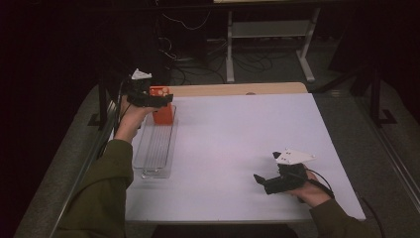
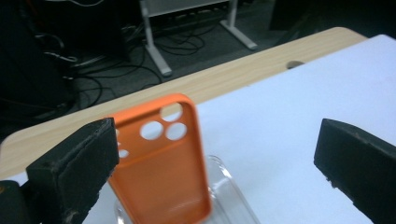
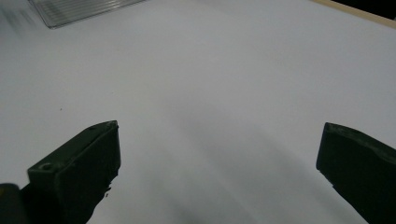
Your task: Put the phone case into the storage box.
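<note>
My left gripper (image 2: 215,154) hangs with its jaws spread wide at the far end of the clear ribbed tray (image 1: 154,148), the orange phone case (image 2: 161,163) standing upright between them, close against the left jaw; I cannot tell whether it touches. The case rests in the tray's far end, near the table's wooden back edge (image 2: 224,84). I judge it light, thin and somewhat flexible, probably soft plastic or silicone with fair grip, and not fragile. I would take it across its two long side edges near the middle, clear of the camera cut-outs, since squeezing its flat face could bow it. It is bright orange with rounded corners and three round lens holes at the top. My right gripper (image 1: 277,182) rests open-jawed over the white table (image 1: 237,144), well apart.
</note>
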Demonstrator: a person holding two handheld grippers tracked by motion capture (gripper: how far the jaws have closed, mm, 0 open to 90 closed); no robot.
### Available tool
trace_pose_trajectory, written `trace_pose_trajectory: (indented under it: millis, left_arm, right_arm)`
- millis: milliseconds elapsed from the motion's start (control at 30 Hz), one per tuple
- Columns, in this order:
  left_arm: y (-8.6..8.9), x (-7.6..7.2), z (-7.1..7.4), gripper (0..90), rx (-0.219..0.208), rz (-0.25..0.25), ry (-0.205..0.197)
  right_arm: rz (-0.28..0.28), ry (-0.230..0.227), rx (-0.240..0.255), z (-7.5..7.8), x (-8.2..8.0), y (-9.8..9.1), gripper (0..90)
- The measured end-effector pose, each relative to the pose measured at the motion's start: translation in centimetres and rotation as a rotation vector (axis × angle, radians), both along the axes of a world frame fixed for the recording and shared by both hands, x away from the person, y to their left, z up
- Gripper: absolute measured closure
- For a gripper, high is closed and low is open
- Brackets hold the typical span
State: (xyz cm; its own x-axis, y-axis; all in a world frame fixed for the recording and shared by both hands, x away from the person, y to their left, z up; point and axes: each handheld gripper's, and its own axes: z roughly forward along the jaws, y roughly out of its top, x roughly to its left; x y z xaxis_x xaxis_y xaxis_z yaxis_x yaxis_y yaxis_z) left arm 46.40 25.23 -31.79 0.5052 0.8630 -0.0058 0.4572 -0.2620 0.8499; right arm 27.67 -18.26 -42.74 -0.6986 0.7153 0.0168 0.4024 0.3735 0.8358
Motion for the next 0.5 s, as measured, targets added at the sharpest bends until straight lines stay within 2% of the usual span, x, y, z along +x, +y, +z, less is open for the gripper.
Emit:
trace_pose_trajectory:
  millis: [167, 200, 300, 400, 500]
  left_arm:
    - [-0.2, -1.5, 0.3, 0.0, -0.037, -0.057, 0.0]
    - [-0.2, -1.9, 0.4, 0.0, -0.027, -0.075, 0.001]
    - [-0.5, -2.9, 0.4, 0.0, -0.061, -0.104, 0.001]
    - [-0.7, -4.0, 0.3, 0.0, -0.049, -0.136, -0.007]
    - [-0.7, -5.0, 0.0, 0.0, -0.057, -0.158, -0.008]
  right_arm:
    - [0.012, 0.011, 0.011, 0.4, -0.1, -0.1, 0.0]
    - [0.018, 0.003, 0.009, 0.5, -0.1, -0.2, 0.0]
    - [0.021, -0.005, 0.016, 0.7, 0.0, -0.3, 0.0]
    - [0.019, -0.005, 0.02, 1.0, 0.0, -0.5, 0.0]
    - [0.022, -0.007, 0.022, 1.1, 0.0, -0.6, 0.0]
